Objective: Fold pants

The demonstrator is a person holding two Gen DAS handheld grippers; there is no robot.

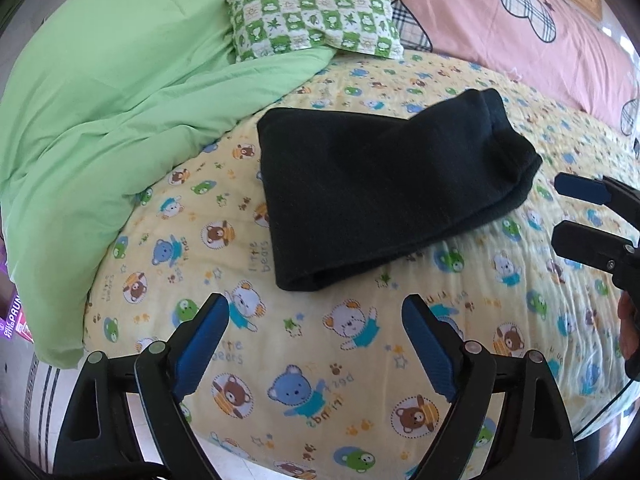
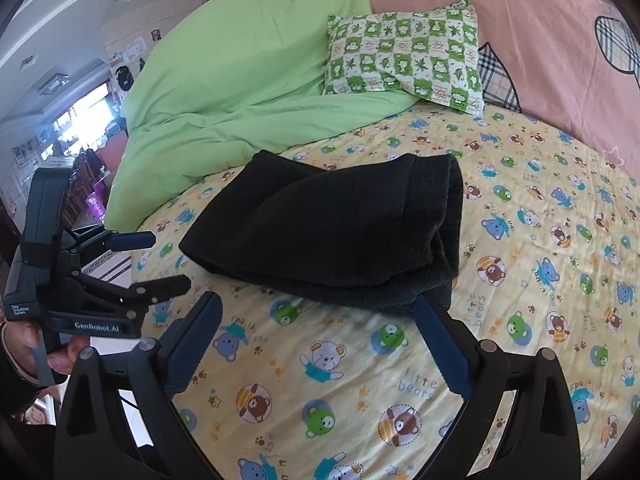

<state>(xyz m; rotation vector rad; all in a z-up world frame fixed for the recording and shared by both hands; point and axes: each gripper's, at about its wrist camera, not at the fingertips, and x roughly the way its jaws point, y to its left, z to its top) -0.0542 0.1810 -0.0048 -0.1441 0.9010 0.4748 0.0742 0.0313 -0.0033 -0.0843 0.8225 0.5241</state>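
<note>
The dark pants [image 1: 380, 184] lie folded into a thick rectangular bundle on the yellow bear-print sheet [image 1: 320, 360]. In the left wrist view my left gripper [image 1: 316, 304] stands open just short of the bundle's near corner, with only sheet between its blue pads. My right gripper [image 1: 560, 210] shows at the right edge, open, beside the bundle's right end. In the right wrist view the pants [image 2: 332, 232] lie just beyond my open right gripper [image 2: 317, 300], whose right finger [image 2: 436, 340] is close to the bundle's near edge. The left gripper [image 2: 170, 258] is open at the left, held by a hand.
A crumpled green duvet [image 1: 100, 120] is heaped on the left of the bed. A green checked pillow [image 1: 316, 12] leans at the back, against pink bedding [image 1: 500, 40]. The bed's edge and a tiled floor [image 1: 40, 400] show at the lower left.
</note>
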